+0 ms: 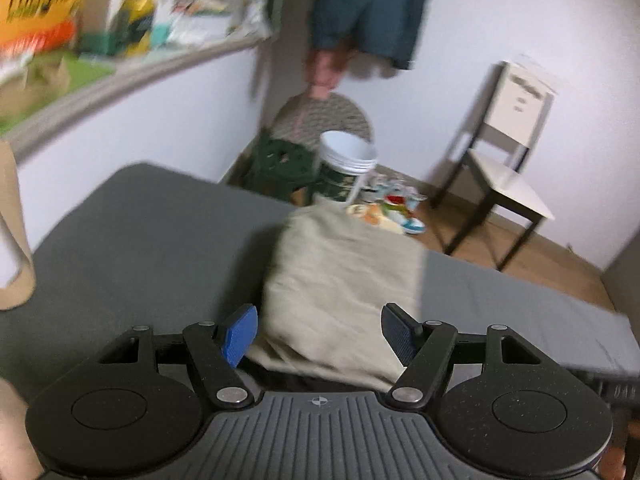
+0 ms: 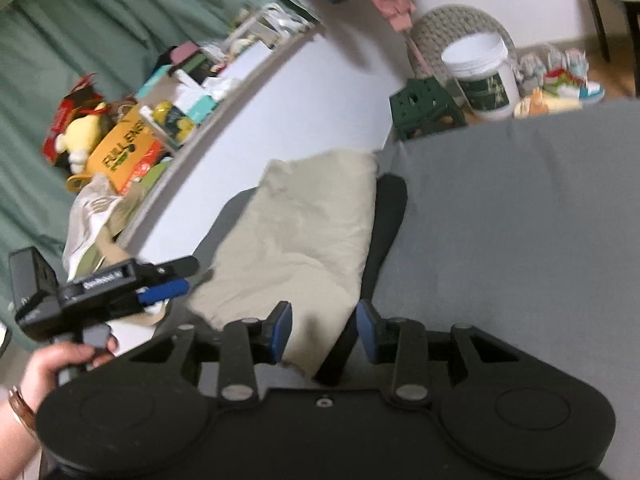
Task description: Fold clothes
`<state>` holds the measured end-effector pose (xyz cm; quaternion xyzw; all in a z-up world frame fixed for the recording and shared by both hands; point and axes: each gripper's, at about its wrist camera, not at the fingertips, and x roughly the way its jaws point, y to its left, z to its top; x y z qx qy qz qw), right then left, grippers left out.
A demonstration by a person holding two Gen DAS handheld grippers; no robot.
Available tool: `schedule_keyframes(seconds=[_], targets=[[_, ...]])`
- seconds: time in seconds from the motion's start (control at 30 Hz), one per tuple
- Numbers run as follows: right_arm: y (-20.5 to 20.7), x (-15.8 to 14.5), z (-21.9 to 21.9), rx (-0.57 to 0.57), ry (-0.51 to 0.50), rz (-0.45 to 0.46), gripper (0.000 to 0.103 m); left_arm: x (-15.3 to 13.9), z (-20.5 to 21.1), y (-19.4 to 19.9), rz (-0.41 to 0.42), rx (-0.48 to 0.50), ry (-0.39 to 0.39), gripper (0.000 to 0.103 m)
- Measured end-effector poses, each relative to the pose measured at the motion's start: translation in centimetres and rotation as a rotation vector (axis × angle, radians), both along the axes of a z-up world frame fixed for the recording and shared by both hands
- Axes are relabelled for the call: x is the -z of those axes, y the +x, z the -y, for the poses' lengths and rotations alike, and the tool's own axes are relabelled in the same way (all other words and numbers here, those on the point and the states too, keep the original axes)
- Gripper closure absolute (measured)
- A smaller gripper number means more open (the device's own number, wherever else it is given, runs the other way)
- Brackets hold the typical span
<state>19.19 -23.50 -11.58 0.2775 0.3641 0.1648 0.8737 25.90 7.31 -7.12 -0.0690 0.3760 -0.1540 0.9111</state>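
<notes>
A folded beige garment (image 1: 340, 280) lies on the grey mattress (image 1: 140, 240). My left gripper (image 1: 320, 334) is open at the garment's near edge, one blue pad on each side, and grips nothing. In the right wrist view the beige garment (image 2: 296, 232) rests on a black garment (image 2: 384, 216) that sticks out along its right side. My right gripper (image 2: 325, 331) is open just above their near corner, holding nothing. The left gripper (image 2: 168, 280) shows at the left of that view, held by a hand (image 2: 60, 360).
Past the mattress's far edge stand a white bucket (image 1: 348, 164), a green stool (image 1: 280, 164), shoes (image 1: 396, 208) and a chair (image 1: 500, 176). A shelf of boxes (image 1: 80, 20) runs along the left wall. A paper bag (image 1: 12, 240) sits at the left.
</notes>
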Motion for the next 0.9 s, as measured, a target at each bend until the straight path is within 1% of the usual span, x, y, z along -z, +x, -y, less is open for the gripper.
schedule_keyframes(seconds=[0.03, 0.07, 0.1, 0.13, 0.17, 0.2, 0.23, 0.27, 0.3, 0.33, 0.4, 0.47, 0.57, 0.6, 0.67, 0.73, 0.77, 0.83, 0.9], targets=[[-0.6, -0.4, 0.3, -0.002, -0.006, 0.002, 0.062, -1.4, 0.5, -1.7, 0.009, 0.018, 0.01, 0.034], [-1.3, -0.9, 0.6, -0.003, -0.013, 0.005, 0.058, -2.8, 0.9, -3.4, 0.017, 0.037, 0.019, 0.033], [-2.5, -2.0, 0.7, -0.002, -0.022, 0.017, 0.053, -4.2, 1.2, -5.1, 0.025, 0.046, 0.026, 0.033], [-4.0, -3.3, 0.8, -0.001, -0.033, 0.032, 0.05, -5.7, 1.3, -6.8, 0.032, 0.048, 0.031, 0.033], [-5.4, -4.6, 0.8, 0.0, -0.044, 0.048, 0.043, -7.3, 1.4, -8.6, 0.037, 0.048, 0.028, 0.033], [-6.8, -6.0, 0.9, 0.002, -0.055, 0.064, 0.036, -8.9, 1.7, -10.5, 0.038, 0.049, 0.012, 0.033], [-8.3, -7.3, 0.9, 0.003, -0.066, 0.079, 0.032, -10.5, 1.6, -12.6, 0.043, 0.05, -0.009, 0.033], [-9.7, -8.6, 1.0, 0.005, -0.077, 0.095, 0.025, -12.1, 1.4, -14.8, 0.055, 0.051, -0.027, 0.033], [-11.3, -10.1, 0.9, 0.008, -0.095, 0.111, 0.02, -13.6, 1.6, -17.1, 0.071, 0.055, -0.037, 0.032], [-12.9, -11.6, 0.8, 0.012, -0.115, 0.128, 0.018, -14.9, 1.9, -19.2, 0.084, 0.058, -0.036, 0.026], [-16.0, -14.2, 0.7, 0.019, -0.153, 0.161, 0.001, -17.6, 2.7, -23.6, 0.116, 0.062, 0.007, 0.018], [-19.1, -16.6, 0.4, 0.031, -0.182, 0.194, 0.0, -19.8, 3.4, -27.8, 0.147, 0.063, 0.068, 0.017], [-23.8, -20.2, -0.1, 0.051, -0.224, 0.245, 0.0, -22.3, 3.6, -32.5, 0.157, 0.069, 0.106, 0.017], [-25.1, -21.1, -0.3, 0.053, -0.23, 0.253, 0.0, -23.0, 3.5, -33.8, 0.157, 0.073, 0.1, 0.016], [-27.4, -22.7, -0.7, 0.059, -0.24, 0.268, 0.0, -24.1, 2.7, -36.0, 0.158, 0.081, 0.058, 0.014], [-29.4, -24.0, -1.2, 0.069, -0.258, 0.29, 0.0, -24.3, 1.9, -37.4, 0.182, 0.097, 0.024, 0.006], [-30.4, -24.6, -1.5, 0.07, -0.268, 0.302, 0.0, -24.3, 1.5, -37.9, 0.199, 0.105, 0.008, 0.003], [-31.8, -25.1, -2.2, 0.077, -0.289, 0.321, 0.0, -23.7, 0.7, -38.4, 0.225, 0.112, -0.001, 0.001], [-32.8, -25.3, -3.0, 0.079, -0.308, 0.335, 0.0, -22.7, 0.0, -37.9, 0.226, 0.097, 0.002, 0.001]])
